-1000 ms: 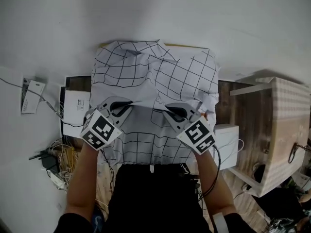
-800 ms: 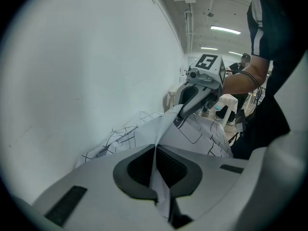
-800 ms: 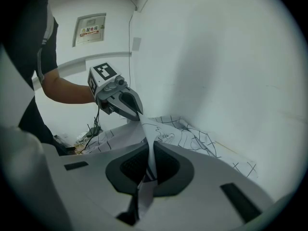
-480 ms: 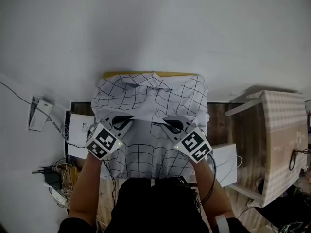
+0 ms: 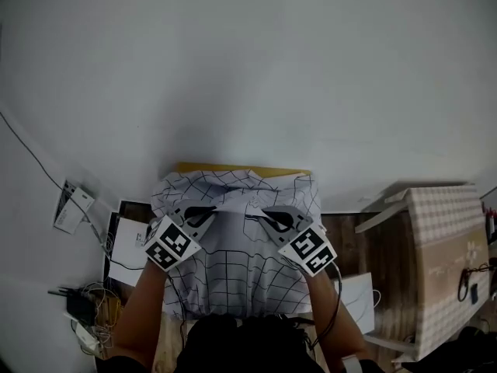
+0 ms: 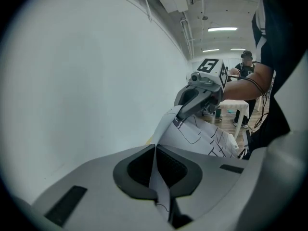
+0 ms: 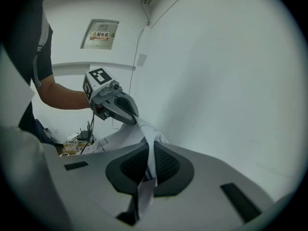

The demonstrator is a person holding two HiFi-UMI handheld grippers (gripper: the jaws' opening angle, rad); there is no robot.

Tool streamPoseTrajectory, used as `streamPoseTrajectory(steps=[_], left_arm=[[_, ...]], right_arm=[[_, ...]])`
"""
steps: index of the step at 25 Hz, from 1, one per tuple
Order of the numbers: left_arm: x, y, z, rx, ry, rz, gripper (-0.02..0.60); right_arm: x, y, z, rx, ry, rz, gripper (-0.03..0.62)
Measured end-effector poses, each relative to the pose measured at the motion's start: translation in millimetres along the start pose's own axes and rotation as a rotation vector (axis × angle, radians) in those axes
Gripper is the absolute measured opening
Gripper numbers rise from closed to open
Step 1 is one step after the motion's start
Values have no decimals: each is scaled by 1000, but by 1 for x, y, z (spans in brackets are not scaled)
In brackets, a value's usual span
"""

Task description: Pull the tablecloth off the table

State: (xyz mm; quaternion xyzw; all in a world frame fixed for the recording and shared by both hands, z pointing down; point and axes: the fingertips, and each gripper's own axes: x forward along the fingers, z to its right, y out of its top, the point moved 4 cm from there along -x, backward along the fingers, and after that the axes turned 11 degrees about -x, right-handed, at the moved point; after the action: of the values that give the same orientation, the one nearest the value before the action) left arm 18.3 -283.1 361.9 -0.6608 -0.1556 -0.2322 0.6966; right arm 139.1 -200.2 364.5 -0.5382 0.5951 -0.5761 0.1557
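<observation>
In the head view, the white fabric tablecloth (image 5: 233, 274) printed with a black grid hangs toward your body at the lower centre. Further up the frame it bunches into folds. Your left gripper (image 5: 203, 210), grey plastic with a black-and-white marker cube at its back, sits on those folds just left of centre. Your right gripper (image 5: 272, 214), of the same make, sits just right of centre, beside the first and a little apart. The cloth covers the table (image 5: 233, 166), and only a thin yellowish edge of it shows above the folds. A flat white box (image 5: 128, 249) and a tangle of cables (image 5: 89, 317) lie at the lower left. A pale wooden stand with a checked top (image 5: 443, 263) stands at the lower right. A plain white wall (image 5: 248, 68) fills the upper half.

The head view does not let you see the grip itself, but the gripper views do. In the left gripper view, at the bottom centre, your left jaws are pressed together on a thin fold of the tablecloth. The cloth runs up the frame to the right gripper at centre right, which bites it too. Only this view shows the room beyond: ceiling strip lights (image 6: 222, 29) at the upper right and a person (image 6: 246, 65) standing far off.

In the right gripper view, your right jaws are likewise clamped on a fold at the bottom centre. The cloth leads up to the left gripper at the middle left. Only this view shows a framed sign (image 7: 99, 34) high on the far wall. Its print is too small to read.
</observation>
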Motion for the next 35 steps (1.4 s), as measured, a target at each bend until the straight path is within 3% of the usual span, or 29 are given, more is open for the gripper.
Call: streamPoseTrajectory(steps=[26, 35], left_arm=[[-56, 87, -24, 52, 98, 165, 15], [-93, 156, -28, 137, 132, 304, 15]], right_arm=[[-33, 103, 41, -158, -69, 129, 20], [-66, 157, 67, -221, -144, 231, 20]])
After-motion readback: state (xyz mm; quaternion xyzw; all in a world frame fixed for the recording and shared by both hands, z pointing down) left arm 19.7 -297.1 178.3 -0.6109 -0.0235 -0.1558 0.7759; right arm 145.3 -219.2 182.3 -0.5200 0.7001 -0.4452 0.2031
